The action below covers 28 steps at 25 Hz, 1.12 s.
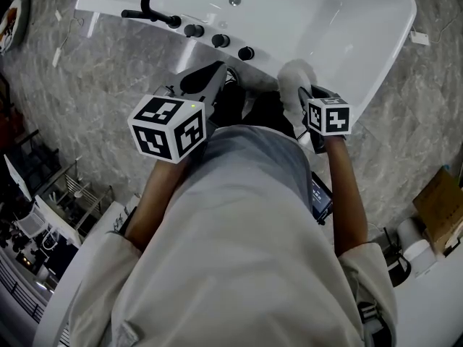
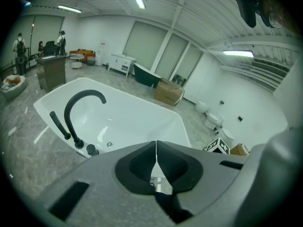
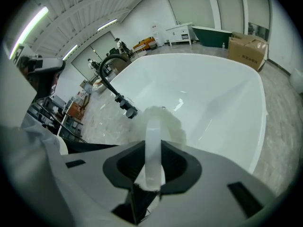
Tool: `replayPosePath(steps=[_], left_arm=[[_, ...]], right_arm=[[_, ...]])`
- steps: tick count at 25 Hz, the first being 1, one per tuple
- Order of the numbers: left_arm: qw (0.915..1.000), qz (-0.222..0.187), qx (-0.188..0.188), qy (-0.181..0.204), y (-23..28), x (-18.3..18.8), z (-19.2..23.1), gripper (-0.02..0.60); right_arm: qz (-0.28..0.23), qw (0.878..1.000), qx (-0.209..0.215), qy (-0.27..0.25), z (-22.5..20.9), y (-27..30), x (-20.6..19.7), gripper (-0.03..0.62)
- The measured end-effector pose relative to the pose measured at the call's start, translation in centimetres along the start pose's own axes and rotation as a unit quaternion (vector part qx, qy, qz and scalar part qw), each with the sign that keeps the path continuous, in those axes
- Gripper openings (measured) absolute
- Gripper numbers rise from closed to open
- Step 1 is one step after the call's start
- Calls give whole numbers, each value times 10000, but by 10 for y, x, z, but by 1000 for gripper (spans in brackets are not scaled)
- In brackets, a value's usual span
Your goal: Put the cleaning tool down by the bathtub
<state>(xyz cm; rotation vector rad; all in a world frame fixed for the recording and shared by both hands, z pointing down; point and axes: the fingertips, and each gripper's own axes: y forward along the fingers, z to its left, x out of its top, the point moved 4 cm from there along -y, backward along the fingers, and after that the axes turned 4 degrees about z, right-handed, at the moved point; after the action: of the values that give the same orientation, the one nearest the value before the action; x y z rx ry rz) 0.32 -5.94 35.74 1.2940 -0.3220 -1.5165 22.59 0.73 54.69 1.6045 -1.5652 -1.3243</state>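
Right claw point(image 3: 153, 149) pinches the white cleaning tool point(image 3: 164, 121) by its clear handle, fluffy head up above the bathtub's point(image 1: 347, 27) near edge. Left claw point(image 2: 156, 150) is pressed together, nothing in it, near the black taps point(image 1: 221, 40).

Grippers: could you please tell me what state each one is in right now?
Left gripper: shut, nothing between its jaws.
Right gripper: shut on the white cleaning tool.

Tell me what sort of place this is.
Probably a bathroom-fixtures showroom rather than a home bathroom: a white bathtub stands free on a grey marble-look floor in a large hall, toilets stand by the far wall, and a second dark tub and a cardboard box sit further back.
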Motion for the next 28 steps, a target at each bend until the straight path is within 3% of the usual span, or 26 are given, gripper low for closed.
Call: replayPosePath(steps=[3, 16, 28], left_arm=[[10000, -8, 29, -86, -2, -2, 6, 9], [9999, 54, 36, -109, -6, -10, 10, 9], [9998, 132, -59, -104, -5, -16, 12, 9]], right_arm=[[-4, 9998, 56, 177, 1, 3, 1, 84], [160, 9996, -216, 2, -6, 19, -3, 84], [395, 9969, -340, -582, -2, 30, 0, 84]])
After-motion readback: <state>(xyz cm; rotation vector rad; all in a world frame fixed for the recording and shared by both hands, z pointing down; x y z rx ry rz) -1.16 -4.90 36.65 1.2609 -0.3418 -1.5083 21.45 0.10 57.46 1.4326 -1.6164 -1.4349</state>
